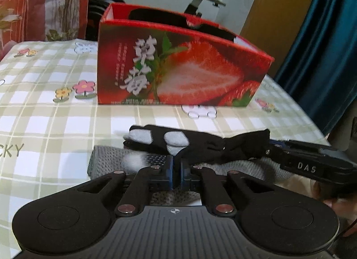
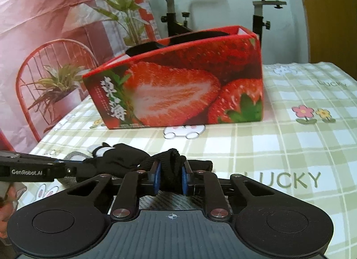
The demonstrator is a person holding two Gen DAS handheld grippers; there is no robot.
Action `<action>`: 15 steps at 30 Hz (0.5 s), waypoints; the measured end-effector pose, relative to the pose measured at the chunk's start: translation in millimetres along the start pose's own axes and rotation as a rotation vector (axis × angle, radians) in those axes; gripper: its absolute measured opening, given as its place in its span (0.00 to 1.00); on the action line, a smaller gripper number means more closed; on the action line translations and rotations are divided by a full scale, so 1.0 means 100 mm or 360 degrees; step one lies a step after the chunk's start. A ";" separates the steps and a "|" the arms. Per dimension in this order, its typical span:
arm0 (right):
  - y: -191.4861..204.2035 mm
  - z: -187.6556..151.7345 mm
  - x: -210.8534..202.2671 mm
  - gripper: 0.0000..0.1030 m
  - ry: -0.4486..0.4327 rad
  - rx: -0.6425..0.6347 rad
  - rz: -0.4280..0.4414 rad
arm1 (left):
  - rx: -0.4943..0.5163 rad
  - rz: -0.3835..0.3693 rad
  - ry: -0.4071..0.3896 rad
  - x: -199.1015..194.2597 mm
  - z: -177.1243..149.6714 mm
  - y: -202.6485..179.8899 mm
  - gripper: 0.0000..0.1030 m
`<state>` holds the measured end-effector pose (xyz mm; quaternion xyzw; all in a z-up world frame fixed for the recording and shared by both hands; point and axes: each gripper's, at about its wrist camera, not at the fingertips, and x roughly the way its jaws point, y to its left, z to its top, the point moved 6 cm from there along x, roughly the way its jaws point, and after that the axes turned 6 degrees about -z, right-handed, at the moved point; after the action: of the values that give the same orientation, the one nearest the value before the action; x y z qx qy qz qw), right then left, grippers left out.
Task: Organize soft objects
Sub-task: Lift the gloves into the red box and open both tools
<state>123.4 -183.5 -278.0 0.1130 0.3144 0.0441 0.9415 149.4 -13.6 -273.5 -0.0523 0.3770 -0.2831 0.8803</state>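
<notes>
A black glove (image 1: 200, 143) with pale grey patches lies on a grey knitted cloth (image 1: 107, 161) on the checked tablecloth, in front of a red strawberry box (image 1: 178, 69). My left gripper (image 1: 176, 165) is shut on the glove's near edge, its blue pads almost touching. My right gripper (image 2: 170, 176) is shut on the bunched black cuff of the glove (image 2: 125, 158), with the grey cloth (image 2: 169, 202) under it. Each gripper shows in the other's view: the right gripper (image 1: 271, 148) at the glove's right end, the left gripper (image 2: 73, 169) at its left end. Dark items fill the box (image 2: 178, 85).
The checked tablecloth (image 1: 55, 125) with flower prints spreads to both sides of the box. An exercise bike (image 2: 174, 13) stands behind the table. A red chair (image 2: 44, 58) and a printed hanging are on the left, a blue curtain (image 1: 323, 47) on the right.
</notes>
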 end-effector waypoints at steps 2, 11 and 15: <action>0.03 0.06 -0.02 0.15 -0.0018 -0.0008 0.0016 | -0.0003 0.0005 -0.0040 -0.04 0.04 0.00 0.06; 0.20 0.49 -0.18 0.15 -0.0156 -0.0112 0.0071 | 0.0056 0.0030 -0.0254 -0.32 0.31 -0.06 0.06; 0.32 0.76 -0.28 0.15 -0.0235 -0.0179 0.0107 | 0.0058 0.0034 -0.0386 -0.48 0.50 -0.08 0.06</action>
<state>145.9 -170.4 -195.1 0.0734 0.2372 0.0847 0.9650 153.5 -0.7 -205.0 -0.0660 0.2631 -0.2721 0.9232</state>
